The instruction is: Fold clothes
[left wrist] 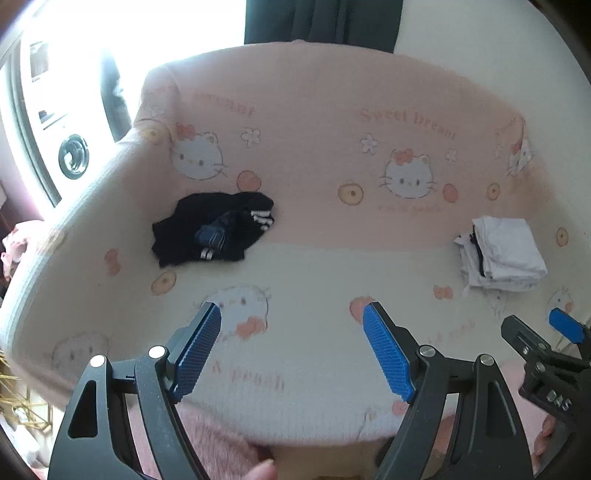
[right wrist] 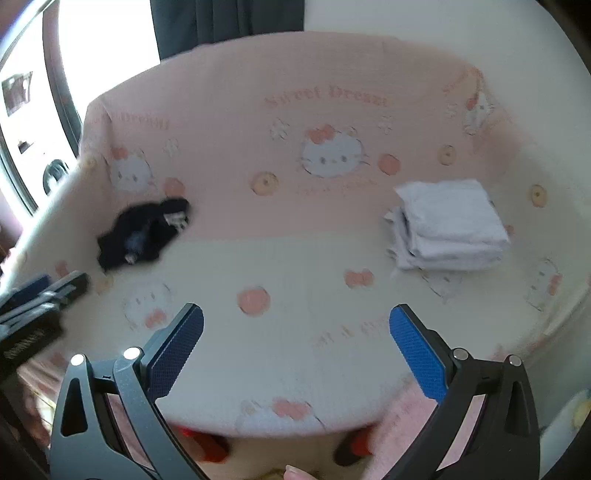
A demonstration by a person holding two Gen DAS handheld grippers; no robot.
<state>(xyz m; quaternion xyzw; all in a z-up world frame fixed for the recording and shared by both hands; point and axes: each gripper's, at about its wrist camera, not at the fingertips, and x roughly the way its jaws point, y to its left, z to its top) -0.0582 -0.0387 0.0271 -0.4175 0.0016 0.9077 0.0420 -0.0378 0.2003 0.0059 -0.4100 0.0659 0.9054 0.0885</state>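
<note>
Pink and cream bedding [left wrist: 314, 266] printed with cartoon cats, bows and the words "Sweet Dream" covers the whole work surface, pink toward the far side and cream nearer the person. Behind it hangs a dark curtain [left wrist: 321, 22], and bright daylight pours in from a window [left wrist: 147, 33] on the left, washing out that corner.

On the left part of the bedding lies a crumpled black garment [left wrist: 214, 230] with small white stripes at its edge, sitting across the line where pink meets cream. Well apart from it, over on the right, a neat stack of folded white clothes [left wrist: 502, 254] rests near the bedding's edge; the right wrist view shows its layers squared up on top of one another [right wrist: 450, 225].

Both tools hover over the cream area near the front edge, neither touching any cloth. The left gripper [left wrist: 291, 317] has its blue-padded jaws spread wide with nothing between them. The right gripper [right wrist: 295, 321] is likewise splayed apart and empty, and it sits just to the right of the left one, its tip showing at the edge of the left wrist view [left wrist: 535, 328]. A fingertip [left wrist: 264, 470] peeks in at the bottom of the left view.
</note>
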